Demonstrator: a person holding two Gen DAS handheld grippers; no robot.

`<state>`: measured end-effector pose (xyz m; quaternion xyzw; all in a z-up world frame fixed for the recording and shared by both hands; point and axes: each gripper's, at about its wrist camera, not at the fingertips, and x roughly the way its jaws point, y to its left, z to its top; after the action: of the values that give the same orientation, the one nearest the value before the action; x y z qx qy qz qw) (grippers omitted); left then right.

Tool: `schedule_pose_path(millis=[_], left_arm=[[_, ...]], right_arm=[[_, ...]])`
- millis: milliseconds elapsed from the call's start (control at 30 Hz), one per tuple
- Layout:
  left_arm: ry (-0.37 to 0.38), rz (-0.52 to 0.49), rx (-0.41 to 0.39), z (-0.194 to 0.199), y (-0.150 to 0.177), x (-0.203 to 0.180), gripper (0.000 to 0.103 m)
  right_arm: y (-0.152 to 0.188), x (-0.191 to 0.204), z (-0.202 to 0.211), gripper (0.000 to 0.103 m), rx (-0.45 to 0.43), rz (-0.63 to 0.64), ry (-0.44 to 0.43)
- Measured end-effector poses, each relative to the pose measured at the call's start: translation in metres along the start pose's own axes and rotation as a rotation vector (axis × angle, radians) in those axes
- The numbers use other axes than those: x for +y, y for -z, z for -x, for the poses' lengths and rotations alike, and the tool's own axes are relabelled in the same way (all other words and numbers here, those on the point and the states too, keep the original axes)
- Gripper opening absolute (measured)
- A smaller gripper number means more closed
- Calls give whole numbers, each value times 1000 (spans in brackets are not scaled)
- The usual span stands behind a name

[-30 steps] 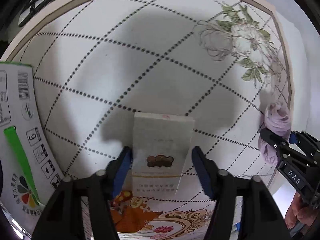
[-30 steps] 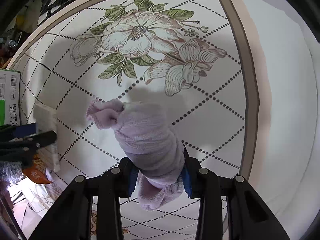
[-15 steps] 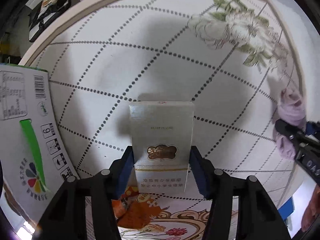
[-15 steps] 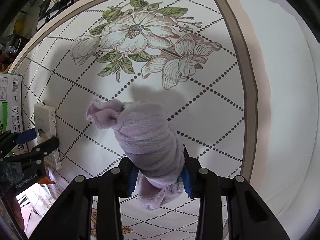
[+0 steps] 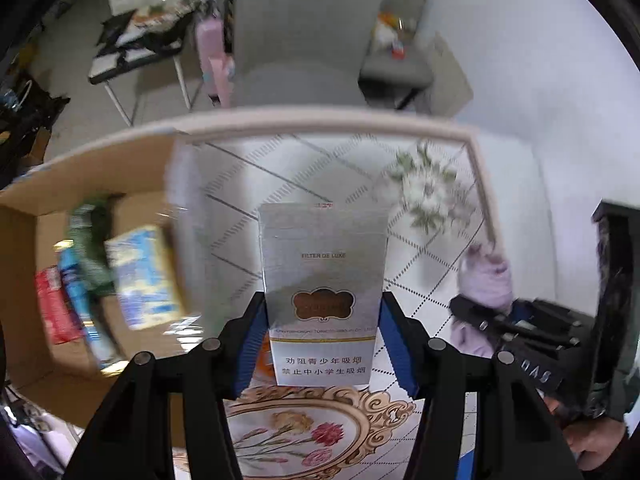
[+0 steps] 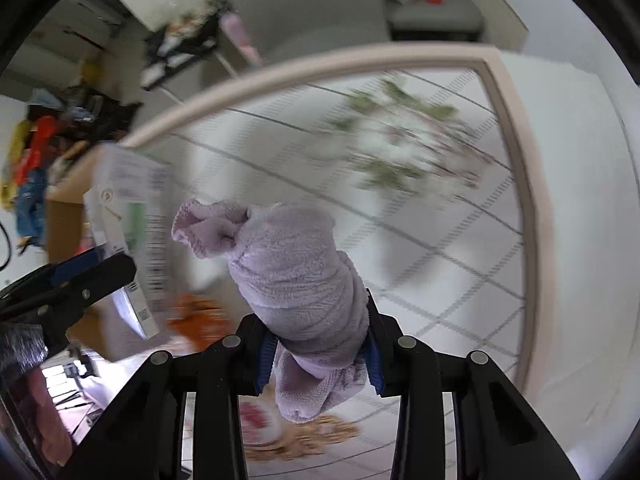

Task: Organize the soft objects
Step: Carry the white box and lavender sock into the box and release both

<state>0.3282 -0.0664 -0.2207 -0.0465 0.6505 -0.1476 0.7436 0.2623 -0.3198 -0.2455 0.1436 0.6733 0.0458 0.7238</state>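
My left gripper (image 5: 322, 320) is shut on a silver cigarette pack (image 5: 322, 280) and holds it upright above the patterned mat (image 5: 340, 168). My right gripper (image 6: 318, 344) is shut on a rolled lilac sock (image 6: 296, 280), lifted off the mat. The sock also shows at the right of the left wrist view (image 5: 486, 280), with the right gripper below it. The left gripper's fingers (image 6: 92, 272) and the pack show at the left of the right wrist view.
An open cardboard box (image 5: 24, 264) at the left holds several packets, among them a blue and yellow one (image 5: 146, 276). A grey chair (image 5: 308, 32) stands beyond the mat's far edge. A box flap (image 6: 128, 200) stands between box and mat.
Both grippers have lifted and tilted up, so the room and the open box have come into view. The left gripper closed on the pack and raised it. The sock stays gripped.
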Motion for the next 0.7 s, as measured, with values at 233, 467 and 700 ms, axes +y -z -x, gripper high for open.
schedule_pose_path(millis=[233, 467, 700], left_arm=[[-72, 30, -114, 85, -2, 91, 52], [-169, 85, -70, 88, -7, 202, 52], [-216, 128, 44, 32, -22, 269, 52]], right_arm=[[15, 147, 9, 39, -8, 110, -109], [35, 264, -53, 39, 95, 139, -106], [18, 294, -133, 39, 159, 93, -29]])
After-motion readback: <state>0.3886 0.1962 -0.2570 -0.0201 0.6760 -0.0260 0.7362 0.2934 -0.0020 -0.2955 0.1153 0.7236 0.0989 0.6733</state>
